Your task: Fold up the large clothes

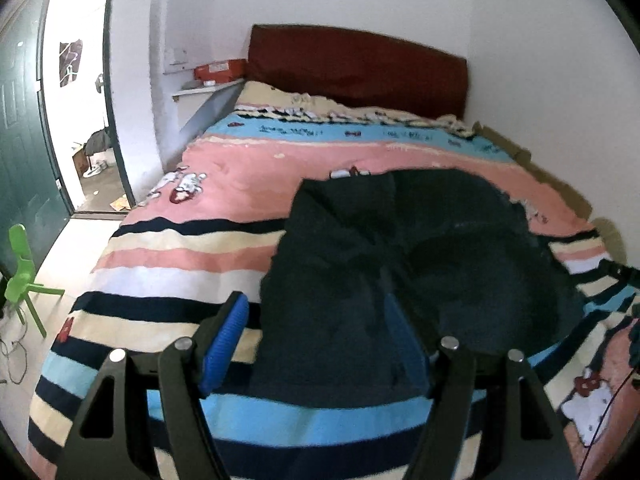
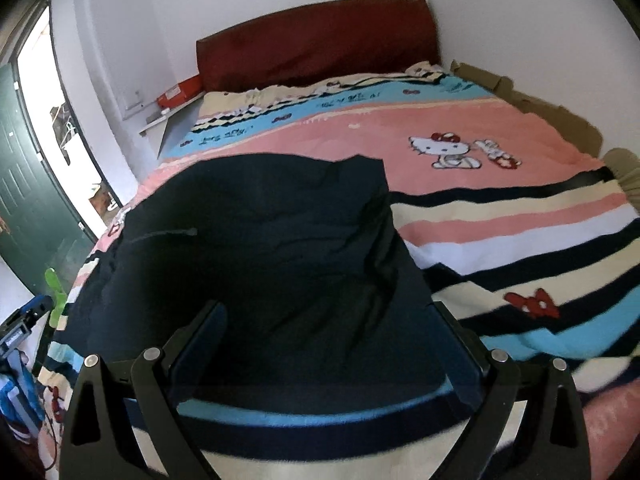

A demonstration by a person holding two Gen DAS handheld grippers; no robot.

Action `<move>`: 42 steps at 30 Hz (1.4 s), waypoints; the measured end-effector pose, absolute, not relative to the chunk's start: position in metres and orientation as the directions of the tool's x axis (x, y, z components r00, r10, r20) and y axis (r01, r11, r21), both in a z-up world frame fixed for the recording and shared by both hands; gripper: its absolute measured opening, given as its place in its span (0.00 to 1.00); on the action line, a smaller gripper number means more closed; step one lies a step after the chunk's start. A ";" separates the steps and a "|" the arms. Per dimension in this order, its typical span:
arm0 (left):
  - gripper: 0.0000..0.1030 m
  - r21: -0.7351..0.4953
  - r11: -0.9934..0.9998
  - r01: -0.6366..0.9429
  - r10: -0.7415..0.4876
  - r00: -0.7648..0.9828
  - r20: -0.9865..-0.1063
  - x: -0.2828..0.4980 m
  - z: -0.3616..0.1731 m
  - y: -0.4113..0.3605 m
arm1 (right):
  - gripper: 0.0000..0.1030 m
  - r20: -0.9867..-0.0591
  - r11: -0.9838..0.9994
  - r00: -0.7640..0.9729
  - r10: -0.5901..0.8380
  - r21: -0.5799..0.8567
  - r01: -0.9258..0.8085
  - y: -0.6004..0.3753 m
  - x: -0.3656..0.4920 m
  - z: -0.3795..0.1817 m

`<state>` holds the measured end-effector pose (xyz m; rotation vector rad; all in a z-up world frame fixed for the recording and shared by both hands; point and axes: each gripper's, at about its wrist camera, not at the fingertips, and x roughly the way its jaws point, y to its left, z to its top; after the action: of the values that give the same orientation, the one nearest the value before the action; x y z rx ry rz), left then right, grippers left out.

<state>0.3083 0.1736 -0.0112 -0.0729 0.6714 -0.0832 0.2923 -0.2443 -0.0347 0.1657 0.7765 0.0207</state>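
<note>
A dark navy garment (image 1: 400, 248) lies crumpled on the striped bedspread (image 1: 200, 184). In the right wrist view the garment (image 2: 260, 248) fills the middle, with a drawstring showing on its left part. My left gripper (image 1: 316, 320) is open above the garment's near left edge, its left blue finger (image 1: 226, 340) over the bedspread. My right gripper (image 2: 324, 340) is open above the garment's near edge, its jaws wide apart and holding nothing. The garment's near hem lies between both pairs of fingers.
The bed has a dark red headboard (image 1: 360, 64) against a white wall. An orange box (image 1: 220, 70) sits on a shelf at the left. A green chair (image 1: 24, 276) stands on the floor beside an open green door (image 1: 24, 140). Cardboard (image 2: 560, 112) lines the bed's right side.
</note>
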 end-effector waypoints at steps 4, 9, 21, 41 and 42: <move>0.67 -0.134 0.989 0.070 -0.138 0.778 -0.613 0.288 0.005 0.200 | 0.96 -0.677 0.986 0.733 0.069 0.157 0.052 -0.239 0.270 -0.011; 0.67 -0.206 0.978 0.026 -0.153 0.763 -0.628 0.279 0.006 0.242 | 0.97 -0.669 0.985 0.741 0.058 0.157 0.065 -0.236 0.253 0.005; 0.67 -0.370 0.928 -0.043 -0.245 0.678 -0.693 0.328 -0.051 0.271 | 0.97 -0.723 0.984 0.690 0.030 0.143 0.106 -0.259 0.289 -0.032; 0.68 -0.709 0.703 0.057 -0.675 0.368 -0.640 0.481 -0.139 0.248 | 0.99 -0.832 0.912 0.465 0.303 0.395 0.114 -0.344 0.440 -0.132; 0.69 -0.726 0.685 0.061 -0.695 0.356 -0.625 0.484 -0.143 0.250 | 0.99 -0.833 0.904 0.447 0.327 0.414 0.110 -0.346 0.445 -0.139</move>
<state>0.4844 0.2498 -0.1430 -0.6750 1.1109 -0.5390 0.4446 -0.3463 -0.1392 0.4451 1.1089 0.1402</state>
